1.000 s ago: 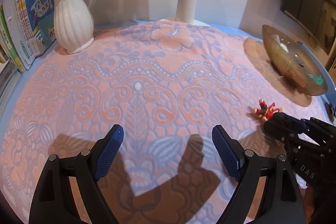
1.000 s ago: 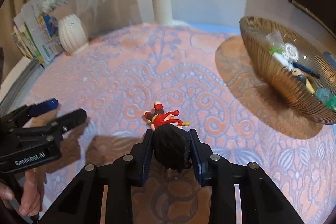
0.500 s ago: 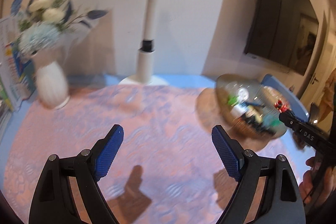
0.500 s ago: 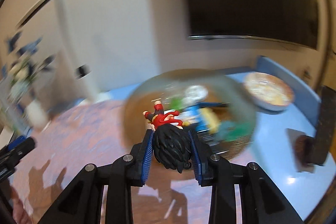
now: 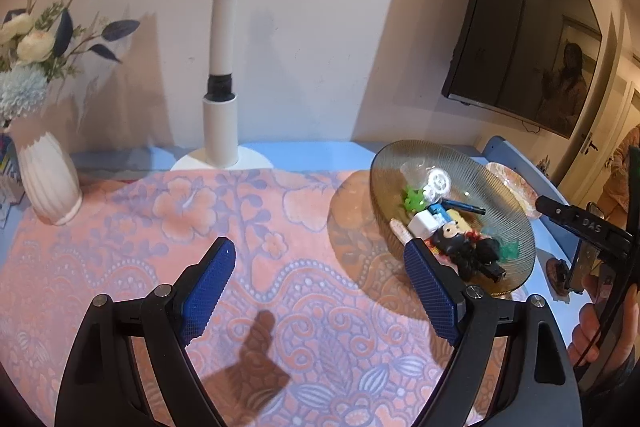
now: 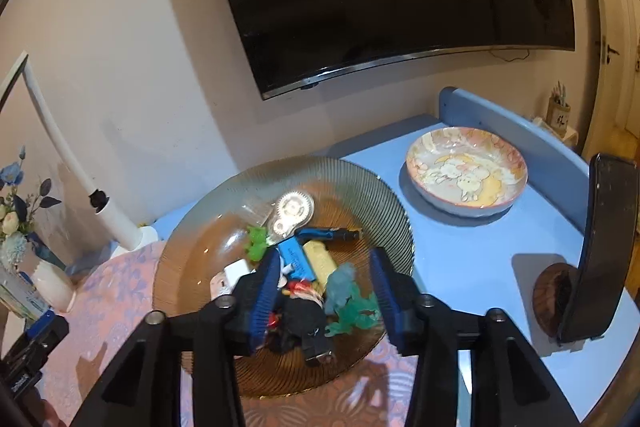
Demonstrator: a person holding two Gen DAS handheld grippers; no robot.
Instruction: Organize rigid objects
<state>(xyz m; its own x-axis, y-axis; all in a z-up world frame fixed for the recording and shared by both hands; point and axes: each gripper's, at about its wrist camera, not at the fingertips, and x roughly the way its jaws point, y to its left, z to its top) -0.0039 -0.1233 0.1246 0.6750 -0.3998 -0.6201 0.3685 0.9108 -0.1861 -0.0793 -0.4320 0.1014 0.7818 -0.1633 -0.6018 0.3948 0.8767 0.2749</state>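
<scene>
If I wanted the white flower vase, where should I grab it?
Grab the vase around its narrower upper part, just under the scalloped rim, coming in from the open cloth side. It stands upright, its belly looks wide for the fingers, and flowers block the top.

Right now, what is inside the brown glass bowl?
Inside the brown glass bowl: black-haired figure, green toy, correction tape, blue block, yellow piece, white cube, dark pen. Anything beneath this pile is covered.
</scene>
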